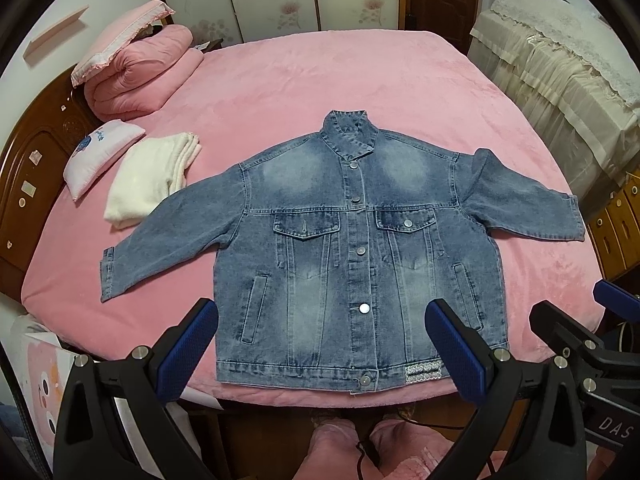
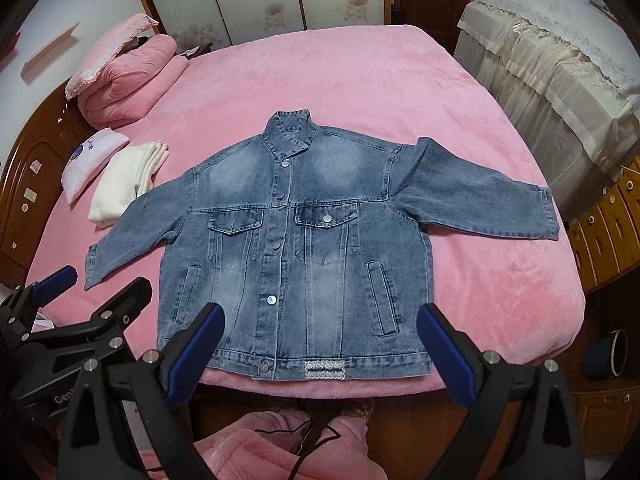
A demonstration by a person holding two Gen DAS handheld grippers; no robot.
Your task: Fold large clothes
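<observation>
Your left gripper and right gripper hover with jaws wide apart, holding nothing, just over the hem of the denim jacket. It lies buttoned, front up, sleeves spread on the pink bed, likely flattened ready for folding; cream towels sit beyond

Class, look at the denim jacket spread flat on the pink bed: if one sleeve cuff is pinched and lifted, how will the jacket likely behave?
The denim jacket is cloth, so it will probably drape, not stay rigid. Its thick seams and metal buttons suggest some weight, so the body may lag. The plush pink bed cover will likely grip it.
</observation>
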